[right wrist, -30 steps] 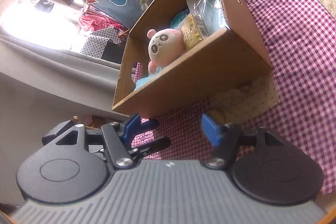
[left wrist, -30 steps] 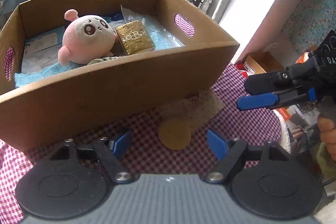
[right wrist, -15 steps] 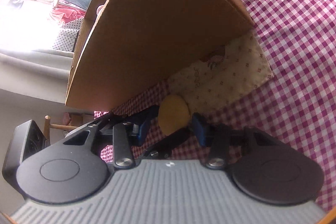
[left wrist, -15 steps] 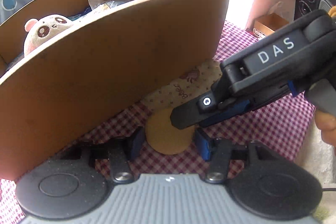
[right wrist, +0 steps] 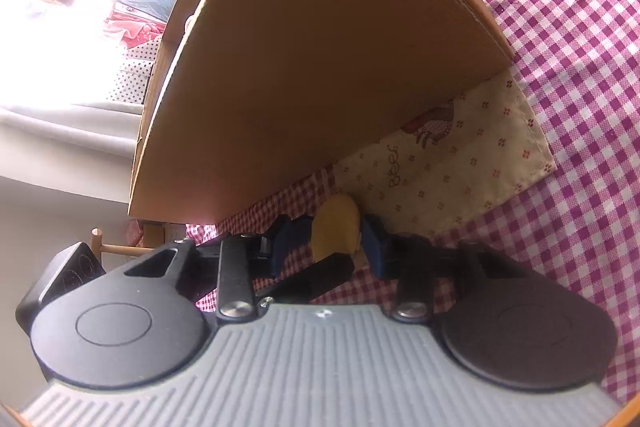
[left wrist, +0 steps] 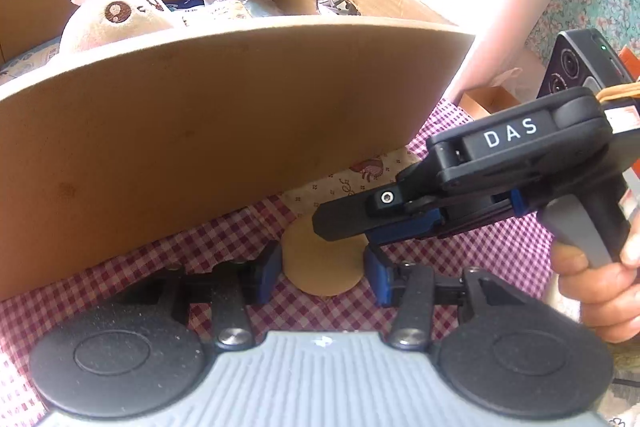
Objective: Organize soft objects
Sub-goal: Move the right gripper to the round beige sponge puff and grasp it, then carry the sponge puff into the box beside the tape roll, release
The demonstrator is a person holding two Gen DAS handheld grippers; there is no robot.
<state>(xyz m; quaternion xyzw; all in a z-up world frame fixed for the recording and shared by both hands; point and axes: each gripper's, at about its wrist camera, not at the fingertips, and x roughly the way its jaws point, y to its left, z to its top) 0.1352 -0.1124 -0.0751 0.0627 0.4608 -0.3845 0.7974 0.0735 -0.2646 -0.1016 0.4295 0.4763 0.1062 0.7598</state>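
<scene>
A tan round soft pad [left wrist: 322, 267] lies on the checked tablecloth in front of the cardboard box [left wrist: 224, 131]. My left gripper [left wrist: 322, 273] has its blue pads at both sides of the pad and looks shut on it. My right gripper [right wrist: 329, 241] comes in from the right and also closes on the same pad [right wrist: 335, 227]; its black body [left wrist: 500, 179] shows in the left wrist view. A pink plush toy [left wrist: 116, 19] sits inside the box. A cream printed cloth [right wrist: 448, 163] lies partly under the box, behind the pad.
The purple-and-white checked tablecloth [right wrist: 560, 27] covers the table. Packets [left wrist: 236, 7] lie in the box beside the plush. The box wall stands close ahead of both grippers. A small cardboard box [left wrist: 488, 101] sits on the floor at the right.
Both grippers have dropped low in front of the box and closed in on the tan pad. The right gripper moved left across the left one's view.
</scene>
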